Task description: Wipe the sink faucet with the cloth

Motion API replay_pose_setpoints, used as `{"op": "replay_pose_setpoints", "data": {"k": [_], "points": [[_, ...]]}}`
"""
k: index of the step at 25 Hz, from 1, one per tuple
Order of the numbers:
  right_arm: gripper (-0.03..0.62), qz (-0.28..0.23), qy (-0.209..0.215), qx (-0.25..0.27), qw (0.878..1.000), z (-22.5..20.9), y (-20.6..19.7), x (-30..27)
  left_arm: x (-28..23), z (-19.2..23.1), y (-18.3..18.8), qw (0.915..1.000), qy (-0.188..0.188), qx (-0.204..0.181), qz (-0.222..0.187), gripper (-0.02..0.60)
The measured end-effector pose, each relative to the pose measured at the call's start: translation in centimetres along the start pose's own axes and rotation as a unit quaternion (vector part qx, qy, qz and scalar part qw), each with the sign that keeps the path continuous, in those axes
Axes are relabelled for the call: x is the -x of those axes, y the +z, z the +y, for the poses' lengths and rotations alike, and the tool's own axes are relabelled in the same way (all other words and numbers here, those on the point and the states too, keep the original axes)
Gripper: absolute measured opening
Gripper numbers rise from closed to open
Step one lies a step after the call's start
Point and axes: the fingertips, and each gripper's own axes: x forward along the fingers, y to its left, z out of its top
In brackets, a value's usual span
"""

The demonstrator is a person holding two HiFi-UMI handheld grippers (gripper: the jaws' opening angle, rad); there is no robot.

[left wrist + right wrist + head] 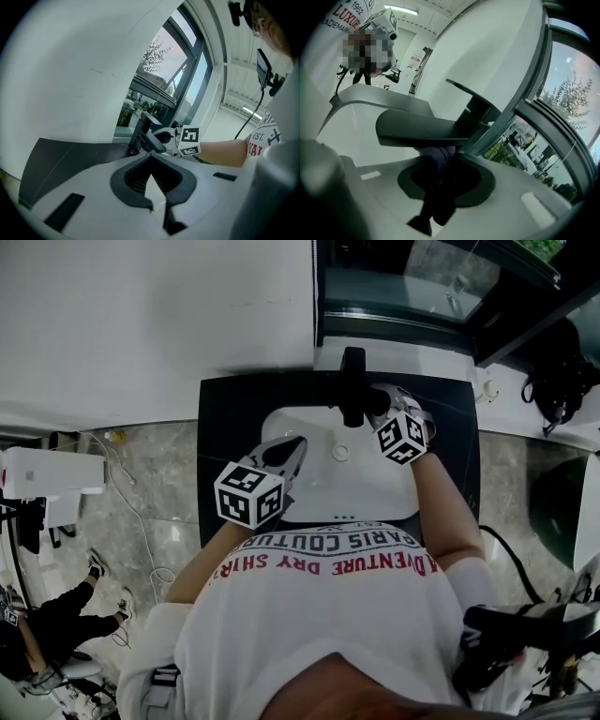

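Grips the dark cloth [436,187] hard in the right gripper [438,159], jaws pinched onto the bunched fabric. Pushes that bundle right up under the spout of the black faucet [423,129], touching its underside. Works there at 4 o'clock of the faucet base in the head view, over the white sink [319,488]. Holds the left gripper [300,442] at the basin's 8 o'clock, apart from the faucet, jaws closed tip to tip with nothing between. Aims it toward 1 o'clock, at the spout.
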Motion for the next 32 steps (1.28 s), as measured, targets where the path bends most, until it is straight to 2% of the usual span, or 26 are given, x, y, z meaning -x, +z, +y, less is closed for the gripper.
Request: {"op": "replay_pose_setpoints", "data": {"k": [7, 14, 23, 27, 32], "points": [[0.078, -0.008, -0.004, 0.003, 1.000, 0.7, 0.1, 1.2, 0.3, -1.0, -0.1, 1.0000, 0.001, -0.004, -0.007, 0.000], [0.078, -0.020, 0.006, 0.002, 1.000, 4.2, 0.1, 4.6, 0.9, -2.3, -0.7, 0.9999, 0.000, -0.004, -0.010, 0.000], [0.078, -0.017, 0.015, -0.029, 0.999, 5.2, -0.9, 5.6, 1.0, -4.1, -1.3, 0.9999, 0.001, -0.008, -0.013, 0.002], [0.078, -0.027, 0.034, -0.085, 0.995, 6.9, -1.5, 7.1, 1.0, -4.9, -1.4, 0.9998, 0.002, -0.010, -0.015, 0.002], [0.078, -0.083, 0.057, -0.171, 0.980, 9.1, -0.4, 9.2, 1.3, -5.8, -1.8, 0.9997, 0.005, -0.009, -0.021, 0.000]]}}
